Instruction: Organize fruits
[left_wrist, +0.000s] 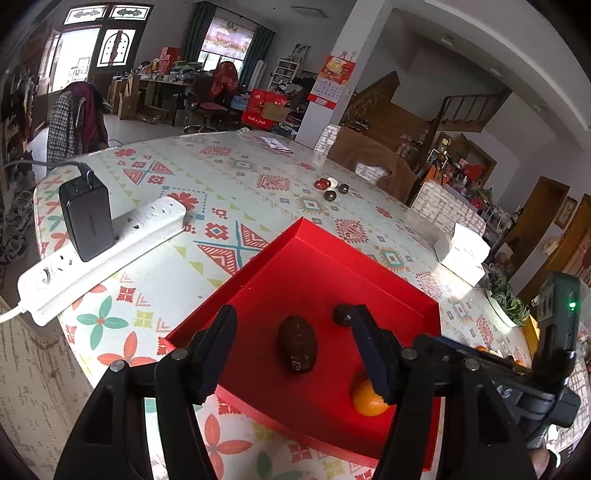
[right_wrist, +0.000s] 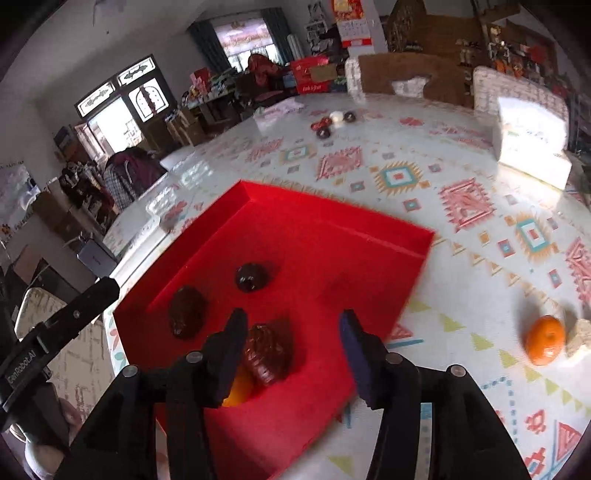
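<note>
Progress: red tray (right_wrist: 369, 236) on the table already holds fruit. Right wrist view shows three dark brown fruits in it: one nearest the tray's far corner (right_wrist: 252, 277), one by its left wall (right_wrist: 187, 312), one (right_wrist: 269, 350) by the near edge, plus a small orange (right_wrist: 238, 387) half hidden behind a finger.

Left: one orange (right_wrist: 546, 339) still on the table, well to the right of the tray, next to a pale crumbly lump (can't ID). A cluster of small dark/red/white pieces (right_wrist: 332, 123) sits beyond the tray's far side; fruit or not, can't tell.

Grippers: left gripper (left_wrist: 295, 332) over the tray, jaws apart, empty. Right gripper (right_wrist: 291, 328) over the tray's near edge, jaws apart, nothing held. Right view motion-blurred.

Surface: table (left_wrist: 221, 177) w/ glossy patterned cloth. Power strip (left_wrist: 103, 247) w/ black adapter left of the tray, white box (left_wrist: 461, 254) to its right. Cluttered living rm behind, stairs, calendar.
</note>
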